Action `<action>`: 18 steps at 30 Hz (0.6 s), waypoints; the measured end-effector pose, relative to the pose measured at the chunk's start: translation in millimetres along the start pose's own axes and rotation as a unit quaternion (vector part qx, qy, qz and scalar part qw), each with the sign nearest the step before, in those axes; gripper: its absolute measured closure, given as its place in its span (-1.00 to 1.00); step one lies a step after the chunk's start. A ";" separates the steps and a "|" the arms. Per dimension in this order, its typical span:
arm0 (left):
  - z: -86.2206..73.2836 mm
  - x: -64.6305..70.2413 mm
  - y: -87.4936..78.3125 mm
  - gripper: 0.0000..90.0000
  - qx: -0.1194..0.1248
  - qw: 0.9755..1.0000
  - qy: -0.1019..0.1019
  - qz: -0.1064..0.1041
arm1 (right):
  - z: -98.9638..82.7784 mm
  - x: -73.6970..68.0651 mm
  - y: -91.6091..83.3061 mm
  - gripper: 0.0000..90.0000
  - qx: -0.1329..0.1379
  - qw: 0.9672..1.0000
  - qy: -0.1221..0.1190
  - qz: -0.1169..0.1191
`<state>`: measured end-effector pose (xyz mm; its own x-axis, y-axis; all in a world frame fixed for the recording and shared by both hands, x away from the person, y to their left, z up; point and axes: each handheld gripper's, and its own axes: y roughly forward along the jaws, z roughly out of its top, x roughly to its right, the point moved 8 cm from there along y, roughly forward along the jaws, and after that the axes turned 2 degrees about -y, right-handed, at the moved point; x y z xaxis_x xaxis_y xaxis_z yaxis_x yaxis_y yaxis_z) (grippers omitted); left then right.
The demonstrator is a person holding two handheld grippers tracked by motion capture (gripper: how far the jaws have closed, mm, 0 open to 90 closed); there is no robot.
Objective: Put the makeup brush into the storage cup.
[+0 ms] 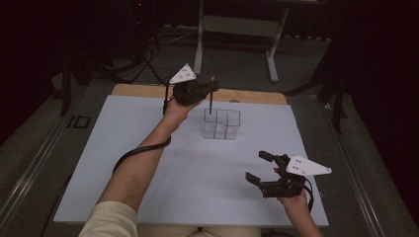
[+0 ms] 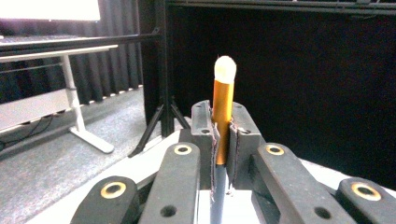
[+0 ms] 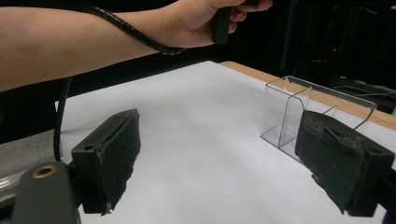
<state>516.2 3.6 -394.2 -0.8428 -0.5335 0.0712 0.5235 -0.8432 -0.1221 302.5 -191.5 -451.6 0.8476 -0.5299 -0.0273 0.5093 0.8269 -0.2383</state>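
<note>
A: Pencil (image 2: 222,112) first — where is it? I make it out above the middle of the high view, standing upright over the clear box (image 1: 222,123).

B: Yes. The left gripper (image 1: 210,89) has it pinched near the top end, jaws pressed tight on the orange band just under the pale eraser tip. The dark shaft hangs straight down, and its lower end seems to reach the back left compartment of the box, though I cannot tell whether it touches the bottom.

A: And the other hand?

B: The right gripper (image 1: 259,168) sits low at the lower right of the high view, jaws spread wide with nothing between them, well apart from the box. In its own view the box lies at the right, on the white table (image 3: 196,140).

A: How will the pencil handle?

B: Light and stiff, I'd judge, so it needs little force. The round painted barrel may be slippery and could swivel in a grip so near one end. Holding high leaves the long shaft free to enter the compartment, which suits the job. The box looks thin-walled and light; a sideways knock from the pencil might shift or tip it.
</note>
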 end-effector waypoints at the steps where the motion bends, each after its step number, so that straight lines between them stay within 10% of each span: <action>1: -2.9 -1.5 1.1 0.87 -0.004 1.000 -0.002 0.002 | 0.1 0.0 -0.1 -0.68 0.000 1.000 0.000 0.000; 18: -17.6 -8.2 3.7 0.87 -0.011 1.000 -0.019 0.011 | -1.1 0.7 0.2 -0.68 -0.002 1.000 0.000 0.000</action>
<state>522.9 6.0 -412.7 -0.8261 -0.5536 0.1053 0.5380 -0.8304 -0.1448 303.0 -191.8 -452.8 0.8481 -0.5292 -0.0266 0.5082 0.8265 -0.2420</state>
